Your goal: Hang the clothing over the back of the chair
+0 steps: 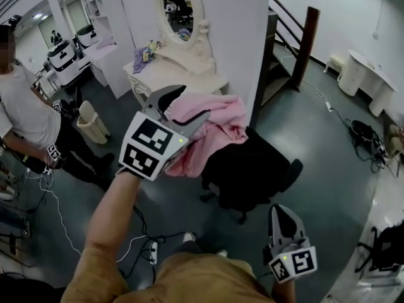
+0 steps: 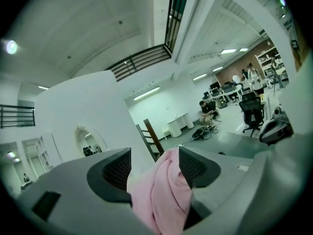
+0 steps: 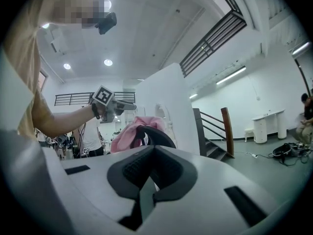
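Left gripper (image 1: 194,103), centre frame: jaws wide, pink clothing (image 1: 218,131) lying loose between them, draped over the black chair (image 1: 252,169) back. Right gripper (image 1: 282,212), lower right: jaws together, empty. Recommendation: lift the left gripper clear without snagging, then confirm an even drape.

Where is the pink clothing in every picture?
Head view: the pink clothing is in the middle, draped over the black chair.
Left gripper view: bottom middle, showing between the left gripper's open jaws.
Right gripper view: left of the middle, on the chair's back.
Shared landmark: the brown wooden stair post.
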Tool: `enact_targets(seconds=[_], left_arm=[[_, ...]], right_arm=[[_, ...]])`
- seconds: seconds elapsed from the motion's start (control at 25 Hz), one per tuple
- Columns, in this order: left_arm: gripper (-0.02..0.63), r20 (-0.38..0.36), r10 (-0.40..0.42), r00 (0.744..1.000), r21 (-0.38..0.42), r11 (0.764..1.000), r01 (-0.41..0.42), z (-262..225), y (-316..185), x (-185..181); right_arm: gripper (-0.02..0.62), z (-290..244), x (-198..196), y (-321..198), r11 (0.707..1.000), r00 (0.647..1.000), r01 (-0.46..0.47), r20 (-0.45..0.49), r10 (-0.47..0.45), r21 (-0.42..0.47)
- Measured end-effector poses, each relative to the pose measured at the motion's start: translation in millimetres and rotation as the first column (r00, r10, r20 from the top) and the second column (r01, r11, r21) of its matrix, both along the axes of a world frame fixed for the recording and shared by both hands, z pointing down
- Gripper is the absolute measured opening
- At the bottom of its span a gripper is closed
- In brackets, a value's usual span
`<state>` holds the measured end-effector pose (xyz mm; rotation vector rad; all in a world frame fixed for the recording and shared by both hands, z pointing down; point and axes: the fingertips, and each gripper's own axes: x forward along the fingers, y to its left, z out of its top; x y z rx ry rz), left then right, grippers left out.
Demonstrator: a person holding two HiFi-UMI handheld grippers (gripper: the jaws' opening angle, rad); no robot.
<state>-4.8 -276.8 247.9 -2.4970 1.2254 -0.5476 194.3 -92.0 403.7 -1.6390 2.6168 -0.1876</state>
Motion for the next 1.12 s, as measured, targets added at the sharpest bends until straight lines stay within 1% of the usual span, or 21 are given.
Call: enact_targets(seconds=[0.08, 0.16, 0.28, 0.32, 0.4, 0.52, 0.6, 0.76, 1.12], left_arm=[[0.285, -0.039, -0.029, 0.999, 0.012, 0.999, 0.029, -3, 6, -16], [0.245, -0.070, -0.066, 0.995, 0.027, 0.997, 0.068, -3, 11, -35], [0.166, -0.135, -0.115, 0.984, 0.009, 0.993, 0.117, 4, 16, -60], [0.147, -0.157, -0.131, 0.979, 0.001, 0.991, 0.133, 8, 17, -68], [0.087, -0.204, -0.167, 0.965, -0.009, 0.986, 0.169, 15, 21, -84], [0.019, -0.280, -0.216, 0.935, -0.024, 0.976, 0.218, 25, 28, -108], [0.005, -0.328, -0.238, 0.914, -0.035, 0.970, 0.240, 31, 34, -123], [0.005, -0.399, -0.259, 0.880, -0.040, 0.963, 0.266, 37, 48, -150], [0.004, -0.512, -0.279, 0.813, -0.007, 0.947, 0.321, 46, 90, -205]], right_arm=[[0.004, 0, -4, 0, 1.000, 1.000, 0.004, 0.002, -0.004, -0.002], [0.005, 0, -9, 0, 1.000, 1.000, 0.008, 0.002, -0.008, -0.003], [0.005, 0, -15, 0, 1.000, 1.000, 0.012, 0.000, -0.012, -0.006], [0.005, 0, -16, 0, 1.000, 1.000, 0.011, 0.000, -0.011, -0.007], [0.005, 2, -16, 0, 1.000, 1.000, 0.008, -0.002, -0.008, -0.009], [0.004, 2, -16, -1, 1.000, 1.000, -0.001, -0.005, 0.001, -0.011], [0.005, 0, -19, -4, 1.000, 1.000, -0.007, -0.003, 0.007, -0.009], [0.005, -8, -26, -11, 1.000, 1.000, -0.008, -0.003, 0.008, 0.000], [0.005, -32, -23, -28, 0.997, 0.999, -0.050, 0.024, 0.049, 0.051]])
